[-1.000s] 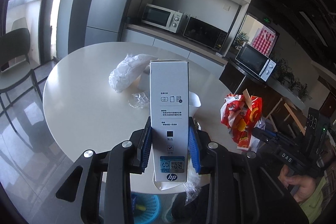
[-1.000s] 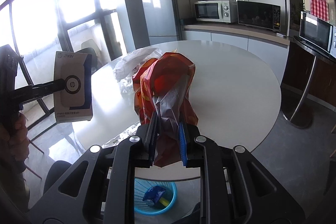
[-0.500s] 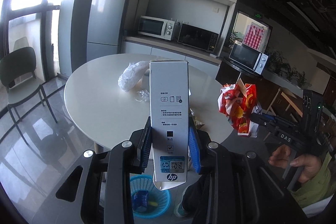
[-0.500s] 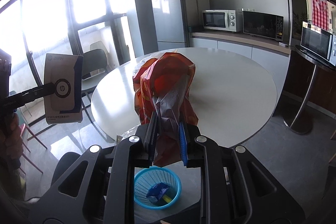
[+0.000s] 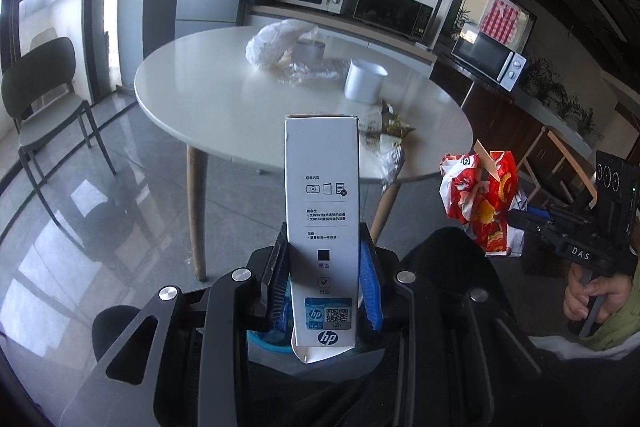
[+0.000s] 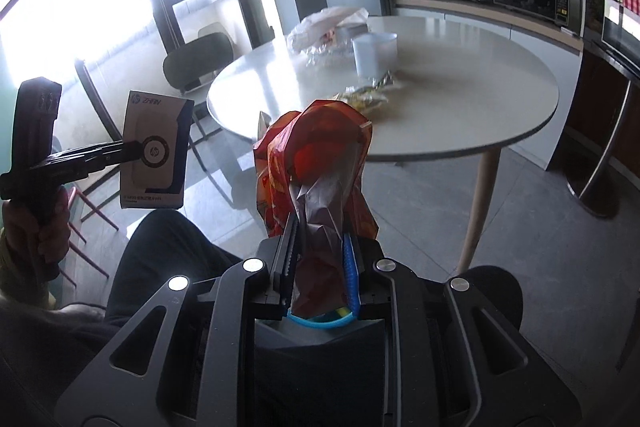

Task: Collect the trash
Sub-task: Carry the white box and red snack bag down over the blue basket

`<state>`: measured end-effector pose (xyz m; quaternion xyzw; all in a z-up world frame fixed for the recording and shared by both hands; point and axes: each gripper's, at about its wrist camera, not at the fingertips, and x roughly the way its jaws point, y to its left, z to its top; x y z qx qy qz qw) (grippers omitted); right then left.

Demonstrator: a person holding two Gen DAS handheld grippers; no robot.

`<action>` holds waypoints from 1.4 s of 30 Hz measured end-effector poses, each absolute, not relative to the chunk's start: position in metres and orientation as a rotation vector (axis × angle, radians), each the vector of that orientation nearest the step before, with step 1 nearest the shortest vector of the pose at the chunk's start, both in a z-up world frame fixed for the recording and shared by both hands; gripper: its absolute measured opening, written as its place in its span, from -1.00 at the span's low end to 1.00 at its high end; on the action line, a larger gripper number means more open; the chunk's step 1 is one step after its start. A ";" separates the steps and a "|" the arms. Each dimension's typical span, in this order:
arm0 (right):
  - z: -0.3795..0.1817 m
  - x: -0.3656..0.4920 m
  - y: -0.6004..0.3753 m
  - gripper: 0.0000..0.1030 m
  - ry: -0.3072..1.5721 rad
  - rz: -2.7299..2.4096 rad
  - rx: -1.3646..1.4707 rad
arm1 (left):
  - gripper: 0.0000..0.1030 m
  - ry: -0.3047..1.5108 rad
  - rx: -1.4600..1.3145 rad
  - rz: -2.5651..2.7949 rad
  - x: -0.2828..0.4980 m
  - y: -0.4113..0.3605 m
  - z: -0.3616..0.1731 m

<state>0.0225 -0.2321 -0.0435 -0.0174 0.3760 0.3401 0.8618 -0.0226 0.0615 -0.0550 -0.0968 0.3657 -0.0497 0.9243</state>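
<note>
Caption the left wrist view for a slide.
Left gripper clamps an upright white box off the round table; right gripper holds a red snack bag.

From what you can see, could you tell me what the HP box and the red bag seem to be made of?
HP box: likely thin matte cardboard, judging by its sharp folded edges and loose bottom flap. Red bag: probably glossy plastic film with a silvery lining, crumpled.

The blue basket (image 5: 267, 339) is almost all hidden behind the left gripper (image 5: 323, 279) and the white HP box (image 5: 322, 211); only a sliver shows at 7 o'clock of the box. In the right wrist view only a blue rim arc (image 6: 320, 323) shows under the red snack bag (image 6: 316, 167). The wrappers (image 6: 366, 95) on the table (image 6: 460, 99) are blurred, their print unreadable.
</note>
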 end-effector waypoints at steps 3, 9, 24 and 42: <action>-0.064 0.023 -0.224 -0.61 0.832 0.724 -0.039 | -0.41 0.803 -0.187 -0.107 -0.016 0.053 -0.078; -0.116 0.034 -0.205 -0.60 0.938 0.693 -0.080 | -0.41 0.887 -0.198 -0.112 -0.003 0.044 -0.126; -0.220 0.090 -0.162 -0.60 1.195 0.625 -0.091 | -0.41 1.095 -0.262 -0.019 0.046 0.052 -0.240; -0.346 0.156 -0.095 -0.60 1.486 0.537 -0.048 | -0.41 1.285 -0.365 0.050 0.115 0.064 -0.312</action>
